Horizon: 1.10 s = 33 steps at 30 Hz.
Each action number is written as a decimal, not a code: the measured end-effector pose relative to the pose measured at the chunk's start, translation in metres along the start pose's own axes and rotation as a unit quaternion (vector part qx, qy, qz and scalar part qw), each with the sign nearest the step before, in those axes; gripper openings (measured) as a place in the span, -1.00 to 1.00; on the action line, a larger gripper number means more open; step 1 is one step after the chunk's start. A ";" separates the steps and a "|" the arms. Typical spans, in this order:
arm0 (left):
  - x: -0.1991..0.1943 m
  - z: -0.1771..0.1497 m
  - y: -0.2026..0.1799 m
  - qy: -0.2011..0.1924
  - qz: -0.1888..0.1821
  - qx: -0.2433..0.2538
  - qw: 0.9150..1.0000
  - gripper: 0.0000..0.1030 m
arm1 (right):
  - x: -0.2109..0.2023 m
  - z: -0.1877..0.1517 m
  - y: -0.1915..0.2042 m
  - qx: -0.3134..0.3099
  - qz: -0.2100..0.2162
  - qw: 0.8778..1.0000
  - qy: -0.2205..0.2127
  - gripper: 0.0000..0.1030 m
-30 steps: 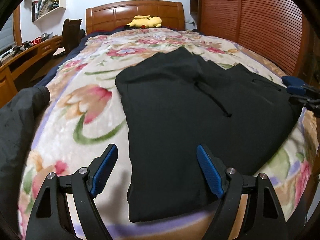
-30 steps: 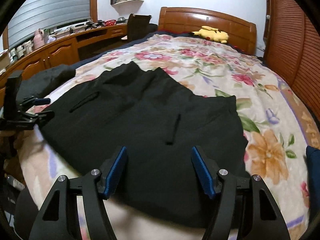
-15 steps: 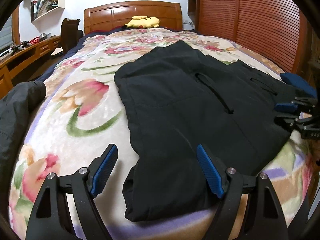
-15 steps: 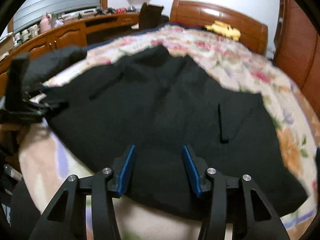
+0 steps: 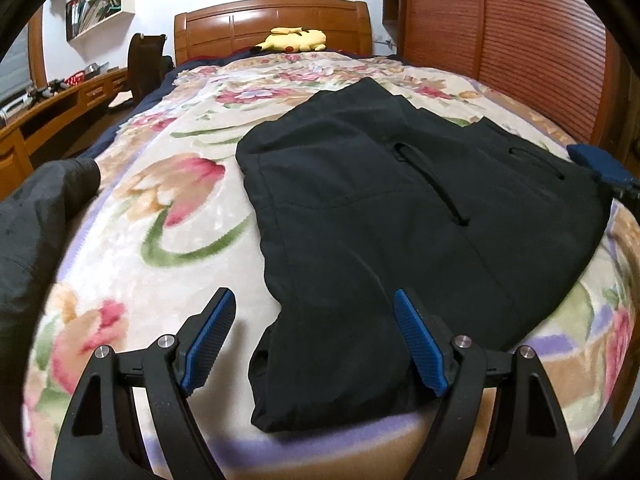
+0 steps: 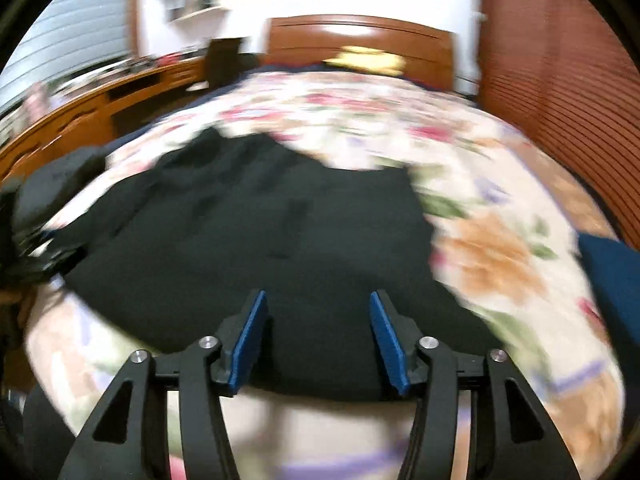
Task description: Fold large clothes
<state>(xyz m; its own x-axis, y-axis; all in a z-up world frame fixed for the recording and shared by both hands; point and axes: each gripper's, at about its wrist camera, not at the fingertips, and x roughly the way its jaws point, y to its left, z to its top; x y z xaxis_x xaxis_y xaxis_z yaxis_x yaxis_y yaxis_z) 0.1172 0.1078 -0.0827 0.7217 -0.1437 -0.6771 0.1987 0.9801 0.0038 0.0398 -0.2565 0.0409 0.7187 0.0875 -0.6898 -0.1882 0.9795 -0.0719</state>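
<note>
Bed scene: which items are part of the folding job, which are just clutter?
Job:
- black garment, spread flat on the floral blanket
- left gripper, open, over its near corner
- right gripper, jaws just been opening, nothing gripped

Lying about:
- yellow plush toy by the headboard
- dark grey garment at the bed's left edge
- desk

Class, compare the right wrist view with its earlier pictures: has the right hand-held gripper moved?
Yes. The right hand-held gripper has swung rightward: the headboard now sits centred in its blurred view, and its jaws, empty, have just been opening over the black garment.
</note>
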 end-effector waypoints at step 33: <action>-0.018 -0.012 0.008 0.036 0.010 -0.029 0.999 0.14 | 0.047 -0.031 -0.047 0.056 0.028 0.997 0.034 0.49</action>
<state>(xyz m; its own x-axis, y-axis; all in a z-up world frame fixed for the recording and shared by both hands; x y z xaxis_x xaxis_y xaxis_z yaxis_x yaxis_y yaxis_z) 0.0976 0.1201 -0.0797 0.6757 -0.1158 -0.7280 0.1447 0.9892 -0.0230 0.0617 -0.3044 -0.0103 0.6610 0.1332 -0.7385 -0.1471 0.9880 0.0465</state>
